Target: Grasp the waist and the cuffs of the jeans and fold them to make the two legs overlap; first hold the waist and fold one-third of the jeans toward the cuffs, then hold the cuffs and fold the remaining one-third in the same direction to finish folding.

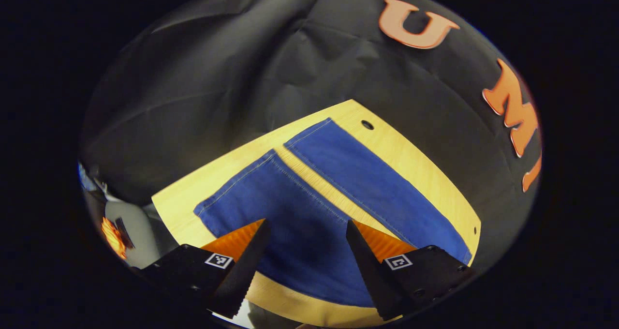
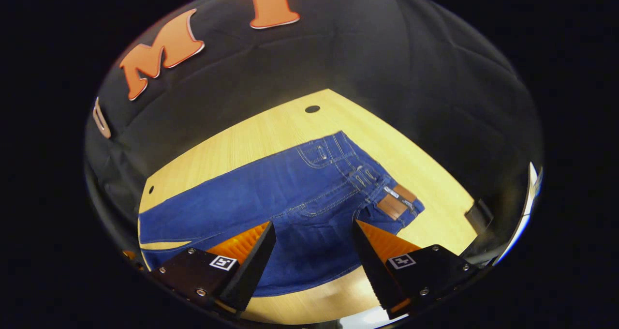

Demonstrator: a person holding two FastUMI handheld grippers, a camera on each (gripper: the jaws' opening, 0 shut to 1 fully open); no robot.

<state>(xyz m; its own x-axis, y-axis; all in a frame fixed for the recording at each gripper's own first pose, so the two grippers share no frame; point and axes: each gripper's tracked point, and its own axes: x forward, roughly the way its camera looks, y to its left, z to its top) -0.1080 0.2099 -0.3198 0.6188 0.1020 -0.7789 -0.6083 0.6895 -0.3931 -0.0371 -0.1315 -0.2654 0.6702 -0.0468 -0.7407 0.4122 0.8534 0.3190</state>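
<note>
**Jeans still flat, no fold begun**

By the look of it the task sits at its very start. The blue denim jeans point(image 1: 309, 213) lie spread flat on the pale wooden worktop point(image 1: 411, 155), both legs side by side with a strip of bare wood between them, so the first step of bringing one leg over the other is not yet done, and both third-folds remain.

In the left gripper view, the left tool point(image 1: 305, 251) hangs over the leg end with its jaws wide apart, holding nothing; the near leg's cloth shows between the two fingers. The two cuffs point(image 1: 309, 130) lie farther off, each a straight stitched hem, the seams running down the legs in pale thread. The denim looks matte, fairly heavy and smooth, with hardly a wrinkle.

In the right gripper view, the right tool point(image 2: 314, 251) hovers over the seat of the jeans, likewise spread open and empty. The waist point(image 2: 367, 179) lies beyond it, toward the right, thick with belt loops, doubled stitching and a small brown leather-like patch point(image 2: 396, 202). The worktop is light-grained and smooth, with a small dark round hole point(image 2: 312, 109) near its far edge.
</note>
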